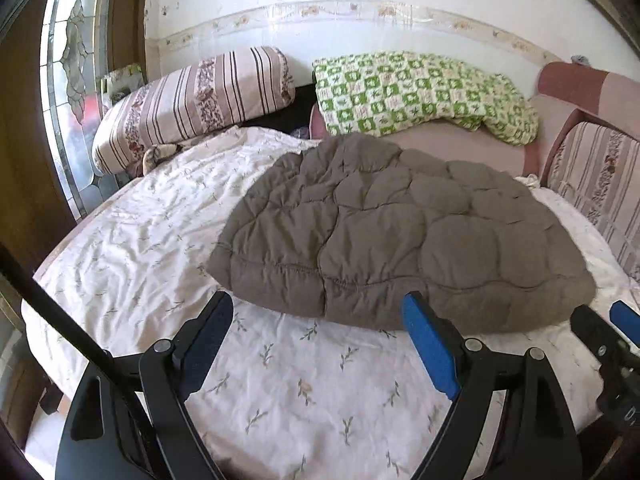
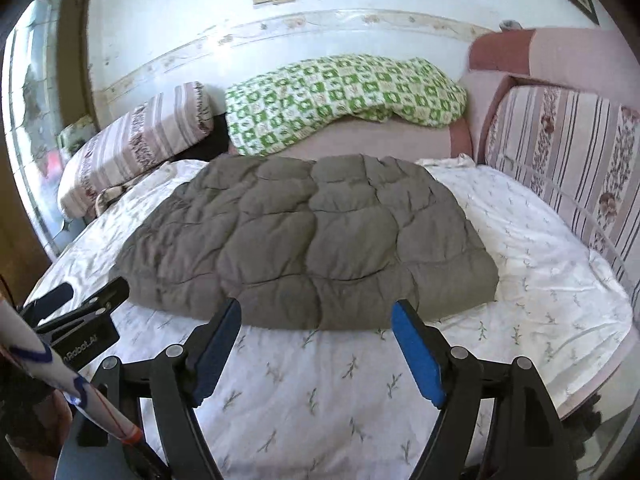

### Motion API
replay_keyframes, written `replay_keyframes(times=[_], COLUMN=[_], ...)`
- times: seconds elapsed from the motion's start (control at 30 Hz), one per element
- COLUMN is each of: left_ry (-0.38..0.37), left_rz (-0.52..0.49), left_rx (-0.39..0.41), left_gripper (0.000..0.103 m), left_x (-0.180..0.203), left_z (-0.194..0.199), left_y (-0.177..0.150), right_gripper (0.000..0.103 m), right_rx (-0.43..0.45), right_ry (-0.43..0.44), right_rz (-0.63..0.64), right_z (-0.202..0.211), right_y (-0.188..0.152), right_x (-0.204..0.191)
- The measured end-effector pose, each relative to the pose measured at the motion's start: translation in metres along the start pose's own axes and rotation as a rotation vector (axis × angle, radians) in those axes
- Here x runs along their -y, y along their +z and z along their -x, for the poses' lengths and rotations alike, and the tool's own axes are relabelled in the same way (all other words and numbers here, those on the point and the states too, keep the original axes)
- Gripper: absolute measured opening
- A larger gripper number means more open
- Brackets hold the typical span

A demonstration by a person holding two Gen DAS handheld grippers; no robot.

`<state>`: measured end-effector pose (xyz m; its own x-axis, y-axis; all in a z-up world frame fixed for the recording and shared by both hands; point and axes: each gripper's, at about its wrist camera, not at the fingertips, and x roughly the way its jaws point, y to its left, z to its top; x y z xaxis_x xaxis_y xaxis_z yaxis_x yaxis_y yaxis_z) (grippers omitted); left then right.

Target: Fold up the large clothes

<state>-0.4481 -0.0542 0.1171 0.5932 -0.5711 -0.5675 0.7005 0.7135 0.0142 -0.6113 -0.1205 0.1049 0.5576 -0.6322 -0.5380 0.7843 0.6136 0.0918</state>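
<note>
The left gripper (image 1: 318, 312) hangs low over the near edge of the bed (image 1: 280, 380), its blue-padded fingers (image 1: 430, 348) spread wide and holding nothing; the right gripper (image 2: 316, 320) sits level beside it, pointing the same way, fingers (image 2: 418, 354) likewise released and bare; just past both sets of fingertips lies the jacket (image 2: 304, 240), a grey-brown quilted one folded into a flat bundle on the flowered sheet (image 2: 540, 248); beyond it, a striped pillow (image 1: 192, 100) and a green checked blanket (image 2: 340, 96) rest against the wall (image 2: 200, 20).
</note>
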Motion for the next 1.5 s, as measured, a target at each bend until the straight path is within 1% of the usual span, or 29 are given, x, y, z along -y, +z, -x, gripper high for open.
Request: replay_keyframes(times=[0.17,0.2,0.27,0.33,0.4,0.47,0.53,0.6,0.63,0.67,0.73,0.8,0.83,0.87,0.93,1.0,1.07,1.1,1.17,1.27,1.37,1.5], left_ry=[-0.011,-0.016,-0.036,-0.053,-0.059,-0.047,-0.037,-0.025,-0.027,-0.027,-0.006,0.017,0.022,0.010,0.014,0.021,0.028,0.051,0.086,0.129,0.121,0.113], left_rz=[-0.001,-0.001,0.001,0.008,0.016,0.011,-0.010,-0.012,-0.011,-0.010,-0.012,-0.023,-0.028,-0.031,-0.021,-0.003,0.019,0.021,0.000,-0.083,-0.146,-0.165], left_rx=[0.027,0.030,0.040,0.055,0.075,0.103,0.116,0.116,0.117,0.111,0.099,0.111,0.113,0.109,0.084,0.059,0.043,0.029,0.010,-0.015,-0.053,-0.090], left_gripper=[0.086,0.086,0.087,0.089,0.092,0.096,0.096,0.098,0.101,0.102,0.102,0.102,0.102,0.102,0.102,0.102,0.102,0.102,0.102,0.102,0.102,0.102], left_x=[-0.004,-0.005,-0.005,-0.007,-0.009,-0.012,-0.013,-0.018,-0.021,-0.024,-0.028,-0.031,-0.032,-0.034,-0.036,-0.040,-0.042,-0.042,-0.039,-0.031,-0.023,-0.019], left_z=[0.039,0.045,0.059,0.075,0.087,0.097,0.103,0.107,0.107,0.106,0.104,0.101,0.099,0.096,0.089,0.082,0.078,0.075,0.072,0.067,0.061,0.053], left_y=[0.006,0.008,0.014,0.022,0.025,0.027,0.031,0.036,0.038,0.039,0.042,0.041,0.040,0.039,0.036,0.033,0.030,0.030,0.030,0.030,0.027,0.023], right_gripper=[0.089,0.089,0.094,0.095,0.096,0.098,0.098,0.099,0.102,0.103,0.103,0.103,0.103,0.103,0.103,0.103,0.103,0.103,0.103,0.103,0.103,0.103], right_rx=[0.050,0.068,0.097,0.113,0.108,0.098,0.075,0.065,0.066,0.063,0.061,0.060,0.054,0.040,0.005,-0.011,-0.024,-0.024,-0.007,0.005,-0.024,-0.052], right_ry=[0.048,0.052,0.059,0.054,0.054,0.053,0.018,-0.003,-0.011,-0.036,-0.068,-0.098,-0.112,-0.118,-0.124,-0.155,-0.155,-0.158,-0.154,-0.170,-0.186,-0.183], right_rz=[0.005,0.009,0.020,0.024,0.012,0.015,0.040,0.037,0.031,0.019,0.009,0.016,0.019,0.018,0.022,0.035,0.058,0.066,0.062,0.063,0.094,0.121], right_z=[0.044,0.054,0.072,0.081,0.087,0.088,0.086,0.084,0.084,0.082,0.078,0.074,0.071,0.067,0.057,0.051,0.049,0.049,0.050,0.050,0.042,0.035], right_y=[0.008,0.012,0.021,0.026,0.028,0.030,0.034,0.039,0.040,0.043,0.044,0.044,0.044,0.044,0.041,0.039,0.037,0.036,0.036,0.036,0.036,0.033], right_x=[-0.008,-0.010,-0.012,-0.014,-0.015,-0.019,-0.023,-0.025,-0.025,-0.025,-0.026,-0.027,-0.028,-0.028,-0.028,-0.030,-0.033,-0.035,-0.037,-0.041,-0.046,-0.050])
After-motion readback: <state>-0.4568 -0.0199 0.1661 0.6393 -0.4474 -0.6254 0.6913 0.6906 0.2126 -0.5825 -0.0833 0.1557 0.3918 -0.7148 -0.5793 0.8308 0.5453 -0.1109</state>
